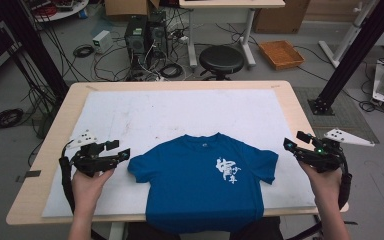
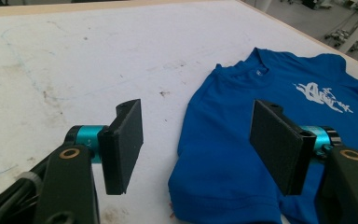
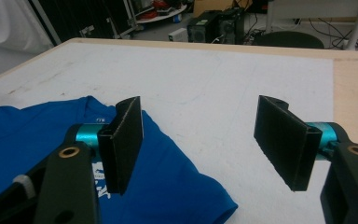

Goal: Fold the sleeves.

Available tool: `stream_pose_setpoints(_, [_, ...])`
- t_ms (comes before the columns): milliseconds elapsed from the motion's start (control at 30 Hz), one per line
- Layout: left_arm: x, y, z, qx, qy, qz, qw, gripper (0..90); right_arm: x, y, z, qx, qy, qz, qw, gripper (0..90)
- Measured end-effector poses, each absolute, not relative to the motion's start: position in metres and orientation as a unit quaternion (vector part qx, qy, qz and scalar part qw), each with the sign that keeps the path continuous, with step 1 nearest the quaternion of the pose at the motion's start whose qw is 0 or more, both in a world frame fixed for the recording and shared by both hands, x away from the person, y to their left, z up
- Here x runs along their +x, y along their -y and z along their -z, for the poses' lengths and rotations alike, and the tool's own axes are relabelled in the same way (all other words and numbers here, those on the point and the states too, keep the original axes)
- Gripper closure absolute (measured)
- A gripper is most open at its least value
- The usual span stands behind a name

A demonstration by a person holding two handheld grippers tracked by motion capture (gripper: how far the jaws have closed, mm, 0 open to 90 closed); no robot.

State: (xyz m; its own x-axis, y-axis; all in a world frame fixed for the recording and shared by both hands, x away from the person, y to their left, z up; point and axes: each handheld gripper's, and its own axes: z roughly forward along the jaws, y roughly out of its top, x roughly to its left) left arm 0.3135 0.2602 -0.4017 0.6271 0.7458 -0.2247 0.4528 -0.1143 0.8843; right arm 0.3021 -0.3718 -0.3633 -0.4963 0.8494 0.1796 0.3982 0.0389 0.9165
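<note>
A blue T-shirt with a white print on the chest lies flat on the white mat, its hem hanging over the table's near edge. My left gripper hovers just left of the shirt's left sleeve, jaws wide open with nothing between them. In the left gripper view that sleeve lies below the open left gripper. My right gripper is held just right of the right sleeve, also open and empty. The right gripper view has the right gripper above the sleeve's edge and bare mat.
The mat covers most of a wooden table. Beyond the far edge stand a black stool, computer towers with tangled cables, and an orange tray on the floor. Black frame posts rise at both sides.
</note>
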Motion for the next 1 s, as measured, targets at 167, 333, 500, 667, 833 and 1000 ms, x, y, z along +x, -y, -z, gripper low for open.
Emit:
stream_pose_setpoints(167, [0.318,-0.258,0.406,0.74,-0.413,-0.133,0.514,40.5,0.301,0.372,0.365,0.457,-0.687,-0.521,0.218,32.6])
stream_pose_setpoints(333, [0.324,-0.252,0.415,0.751,-0.425,-0.113,0.491,49.8,0.298,0.374,0.365,0.462,-0.683,-0.52,0.221,32.6])
stream_pose_setpoints(500, [0.328,-0.254,0.425,0.758,-0.446,-0.093,0.467,52.7,0.3,0.372,0.365,0.46,-0.684,-0.521,0.222,32.6])
stream_pose_setpoints(667, [0.329,-0.254,0.429,0.762,-0.446,-0.087,0.462,55.4,0.3,0.371,0.367,0.458,-0.688,-0.518,0.22,32.7])
stream_pose_setpoints(833, [0.33,-0.252,0.43,0.768,-0.444,-0.085,0.454,55.2,0.3,0.376,0.369,0.465,-0.684,-0.517,0.22,32.7])
stream_pose_setpoints(1000, [0.33,-0.253,0.431,0.767,-0.445,-0.084,0.454,53.5,0.302,0.375,0.371,0.464,-0.688,-0.515,0.213,33.3])
